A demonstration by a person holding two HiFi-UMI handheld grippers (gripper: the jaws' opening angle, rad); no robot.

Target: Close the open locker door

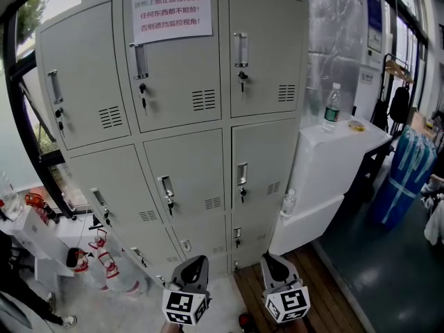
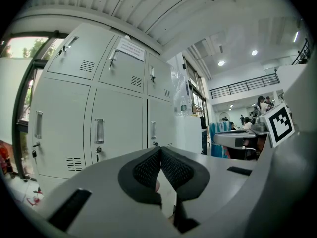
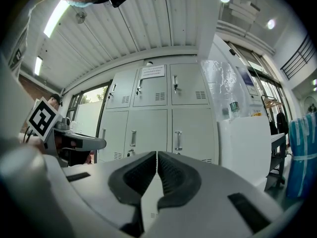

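Observation:
A grey bank of lockers fills the head view, three columns wide, each door with a handle and a key. Every door I can make out looks flush with the frame; the bottom row is partly hidden behind my grippers. My left gripper and right gripper are low in front of the bottom row, apart from it and pointing at it. The left gripper view has the lockers beyond the left gripper, shut and empty. The right gripper is also shut on nothing, facing the lockers.
A white cabinet stands against the lockers' right side with a water bottle on top. A paper notice is taped to the top middle door. Red items lie on the floor at the left. A blue cover hangs far right.

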